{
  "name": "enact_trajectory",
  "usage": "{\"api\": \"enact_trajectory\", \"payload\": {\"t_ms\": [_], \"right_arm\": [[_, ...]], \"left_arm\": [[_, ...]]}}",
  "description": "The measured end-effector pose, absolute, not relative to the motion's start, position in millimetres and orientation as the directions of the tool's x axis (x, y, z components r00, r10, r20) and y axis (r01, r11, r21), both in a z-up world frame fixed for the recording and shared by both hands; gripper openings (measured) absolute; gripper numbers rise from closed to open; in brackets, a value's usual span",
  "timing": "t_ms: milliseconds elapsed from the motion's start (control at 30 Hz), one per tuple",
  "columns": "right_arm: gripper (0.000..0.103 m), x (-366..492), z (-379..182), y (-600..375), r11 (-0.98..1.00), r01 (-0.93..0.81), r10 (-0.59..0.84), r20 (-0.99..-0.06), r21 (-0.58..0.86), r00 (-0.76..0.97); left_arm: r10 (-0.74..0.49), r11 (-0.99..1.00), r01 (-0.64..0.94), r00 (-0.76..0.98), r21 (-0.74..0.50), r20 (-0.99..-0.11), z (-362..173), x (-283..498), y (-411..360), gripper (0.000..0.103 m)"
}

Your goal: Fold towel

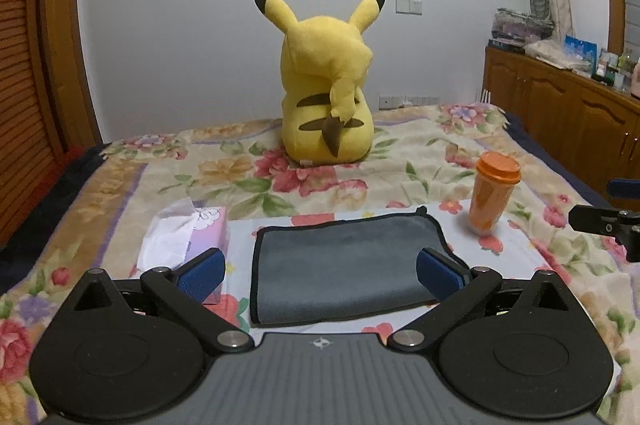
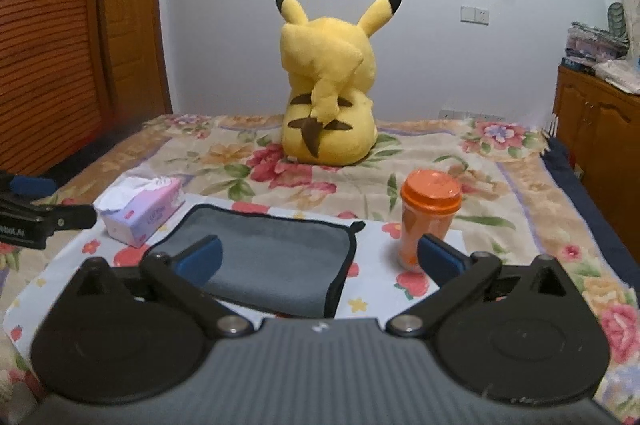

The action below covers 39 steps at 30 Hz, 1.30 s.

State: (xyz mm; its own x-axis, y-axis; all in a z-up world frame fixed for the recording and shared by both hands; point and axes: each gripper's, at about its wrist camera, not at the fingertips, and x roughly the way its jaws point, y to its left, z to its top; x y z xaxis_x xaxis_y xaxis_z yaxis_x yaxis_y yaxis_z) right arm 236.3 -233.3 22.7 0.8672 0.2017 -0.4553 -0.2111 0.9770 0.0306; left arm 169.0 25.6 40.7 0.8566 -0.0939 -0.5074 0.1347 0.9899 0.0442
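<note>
A grey towel with dark edging (image 1: 340, 265) lies folded into a flat rectangle on a white floral sheet on the bed. It also shows in the right wrist view (image 2: 272, 257). My left gripper (image 1: 320, 275) is open and empty, held above the towel's near part, with blue pads (image 1: 202, 279) either side. My right gripper (image 2: 320, 259) is open and empty, above the towel's right edge. Each gripper's tip shows at the edge of the other's view.
An orange lidded cup (image 1: 494, 191) stands right of the towel; it also shows in the right wrist view (image 2: 428, 217). A pink tissue box (image 1: 188, 239) lies to the left. A yellow plush toy (image 1: 326, 85) sits behind. A wooden cabinet (image 1: 568, 109) stands at right.
</note>
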Motion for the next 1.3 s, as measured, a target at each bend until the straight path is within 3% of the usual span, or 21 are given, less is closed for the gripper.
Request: {"api": "enact_trajectory", "payload": {"t_ms": [600,1300], "right_arm": [[0.103,183.4,54.3,-243.3,0.982,-0.186,0.188,-0.394,0.045,0.9],[0.103,136.5,38.5,-232.7,0.981,-0.183,0.196,-0.404,0.072,0.893]], "left_arm": [[-0.128,0.983,0.174,0.878,0.058,-0.461,81.8,98.3,5.7,0.103],[-0.118,0.986,0.16,0.87,0.048,-0.478,60.1,52.3,2.2,0.103]]}}
